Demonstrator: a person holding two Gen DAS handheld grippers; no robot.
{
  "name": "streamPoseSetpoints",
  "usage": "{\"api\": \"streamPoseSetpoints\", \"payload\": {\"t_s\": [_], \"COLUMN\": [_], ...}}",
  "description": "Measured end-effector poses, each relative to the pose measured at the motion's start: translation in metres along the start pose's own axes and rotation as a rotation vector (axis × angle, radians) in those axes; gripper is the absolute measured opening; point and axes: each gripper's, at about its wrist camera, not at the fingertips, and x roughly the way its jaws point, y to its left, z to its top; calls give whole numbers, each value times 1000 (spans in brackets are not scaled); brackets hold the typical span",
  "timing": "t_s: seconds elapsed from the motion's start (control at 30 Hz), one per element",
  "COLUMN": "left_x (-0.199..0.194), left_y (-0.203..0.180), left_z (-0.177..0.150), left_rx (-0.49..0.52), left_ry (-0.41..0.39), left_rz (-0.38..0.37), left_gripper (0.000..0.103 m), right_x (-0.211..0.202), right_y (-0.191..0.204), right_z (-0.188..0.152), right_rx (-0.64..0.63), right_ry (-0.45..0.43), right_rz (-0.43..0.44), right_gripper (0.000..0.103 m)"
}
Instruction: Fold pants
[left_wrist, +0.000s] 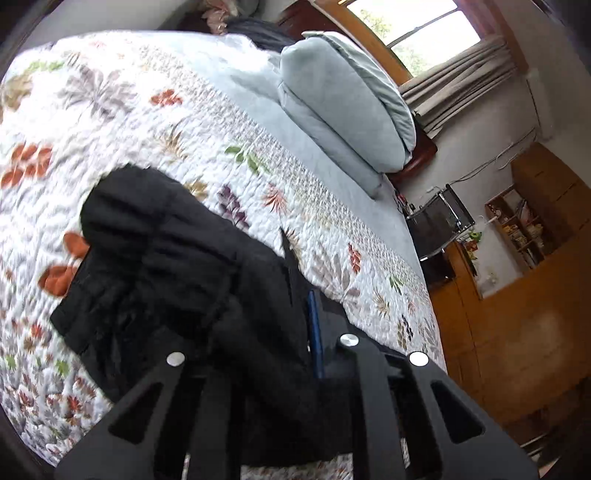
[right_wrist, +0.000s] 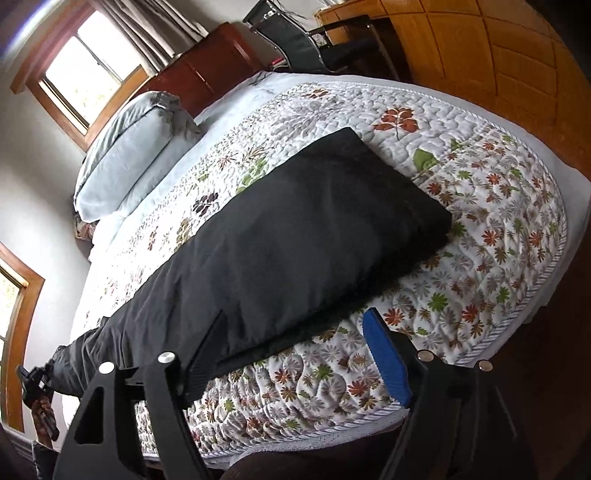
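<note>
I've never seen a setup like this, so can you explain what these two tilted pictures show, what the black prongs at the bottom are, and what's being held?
No robot here: a person holds a two-finger gripper in each hand, each with a wide-angle camera looking along its fingers. The prongs are those fingers.

The left camera shows the left gripper closed on bunched black pants.

The right camera shows the right gripper open, one finger over the pants, the blue-padded one beside them. The pants lie stretched across a floral quilt on a bed, with a pale blue pillow near the headboard.

Left gripper (left_wrist: 295, 325) clamped on bunched black fabric pants (left_wrist: 177, 266).
Pants heap lower left on the floral quilted bedspread (left_wrist: 147, 122).
</note>
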Motion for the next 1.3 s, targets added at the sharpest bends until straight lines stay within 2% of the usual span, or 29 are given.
{"api": "streamPoseSetpoints", "payload": {"t_s": [0.07, 0.1, 0.13, 0.23, 0.27, 0.3, 0.33, 0.37, 0.4, 0.43, 0.5, 0.57, 0.63, 0.7, 0.77, 0.83, 0.93, 1.0, 1.07, 1.1, 1.13, 1.17, 1.23, 1.3], "left_x": [8, 16, 25, 19, 14, 6, -6, -21, -34, -51, -78, -101, -108, -94, -69, -44, -11, 7, 17, 21, 29, 29, 37, 45], "left_y": [29, 47, 72, 88, 85, 82, 73, 65, 57, 48, 31, 2, -27, -57, -83, -91, -96, -88, -85, -80, -73, -68, -57, -44], "left_z": [-12, -17, -27, -34, -34, -34, -35, -40, -44, -48, -49, -54, -55, -51, -59, -66, -81, -84, -92, -94, -95, -98, -98, -100], "left_rx": [-16, -28, -72, -146, -150, -148, -133, -108, -82, -49, 17, 105, 196, 265, 328, 351, 372, 367, 356, 348, 338, 330, 316, 301], "left_ry": [50, 91, 146, 106, 93, 72, 23, -34, -89, -148, -254, -356, -397, -375, -278, -189, -98, -56, -31, -15, 6, 17, 45, 84], "left_rz": [128, 185, 222, 156, 155, 166, 204, 242, 280, 351, 457, 499, 493, 460, 393, 361, 377, 422, 447, 466, 486, 495, 539, 587], "left_gripper": [15, 24, 26, 28, 36, 51, 62, 78, 87, 91, 91, 94, 98, 100, 100, 100, 100, 100, 100, 100, 100, 100, 100, 100], "right_x": [1, 3, 4, 9, 8, 7, 4, 2, 0, -1, -4, -6, -5, -1, 5, 9, 15, 19, 24, 26, 29, 32, 36, 31], "right_y": [1, 1, 1, -2, -2, -3, -5, -7, -10, -13, -20, -27, -32, -36, -39, -43, -51, -58, -61, -61, -59, -58, -53, -46], "right_z": [0, 1, 1, 4, 4, 4, 4, 5, 5, 5, 6, 7, 9, 10, 10, 9, 7, 9, 14, 17, 19, 22, 25, 28], "right_rx": [5, 10, 17, 57, 67, 71, 78, 83, 87, 92, 114, 144, 180, 213, 237, 262, 310, 334, 333, 321, 308, 293, 263, 229], "right_ry": [-1, -1, 1, 8, 5, 0, -8, -12, -15, -15, -12, -23, -26, -25, -16, -10, -6, -10, -9, -8, -6, 3, 9, -14], "right_rz": [5, 9, 16, 32, 38, 44, 41, 35, 30, 27, 25, 50, 83, 102, 106, 111, 133, 146, 159, 157, 150, 124, 95, 101], "right_gripper": [76, 76, 76, 76, 76, 76, 76, 76, 76, 77, 77, 77, 77, 77, 76, 74, 71, 61, 47, 44, 38, 27, 14, 7]}}
